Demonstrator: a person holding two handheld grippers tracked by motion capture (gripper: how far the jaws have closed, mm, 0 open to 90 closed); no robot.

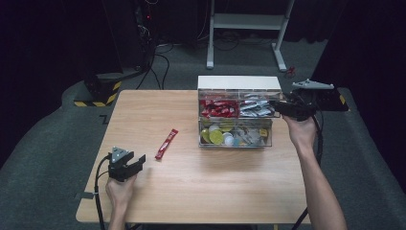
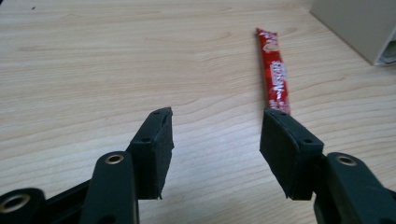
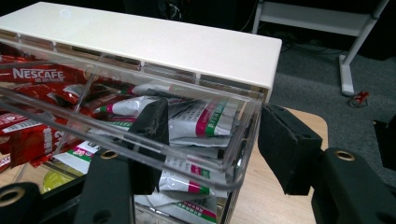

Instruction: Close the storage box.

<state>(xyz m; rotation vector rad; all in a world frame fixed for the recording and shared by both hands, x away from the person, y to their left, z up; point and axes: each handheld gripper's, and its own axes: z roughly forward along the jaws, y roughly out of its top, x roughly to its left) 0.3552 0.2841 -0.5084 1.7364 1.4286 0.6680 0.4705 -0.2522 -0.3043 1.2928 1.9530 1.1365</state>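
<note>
Item: red stick sachet [image 1: 166, 143], one piece, lying flat on the bare wooden table [image 1: 191, 191], left of centre, well apart from the organiser. In the left gripper view it runs away from the tool, its near end just beside the right-hand jaw.

Left gripper [image 1: 135, 162]: resting low near the front-left of the table, jaws spread, holding nothing.

Right gripper [image 1: 280, 106]: at the right end of the upper drawer [image 3: 233, 154], jaws spread, one inside the drawer among the silver sachets [image 3: 201, 122], the other outside its clear end wall.

Drawer organiser [image 1: 239, 82]: clear, white-topped; red Nescafé sachets [image 1: 218, 109] upper left, silver upper right, round capsules [image 1: 216, 136] below.

Step, as judged: the drawer is being gripped while the loose sachet awaits pickup. The next move calls for the left jaws to advance, straddle the sachet's narrow width and close low against the tabletop.

Obstructions: none between tool and sachet; its flatness may make it slip.
</note>
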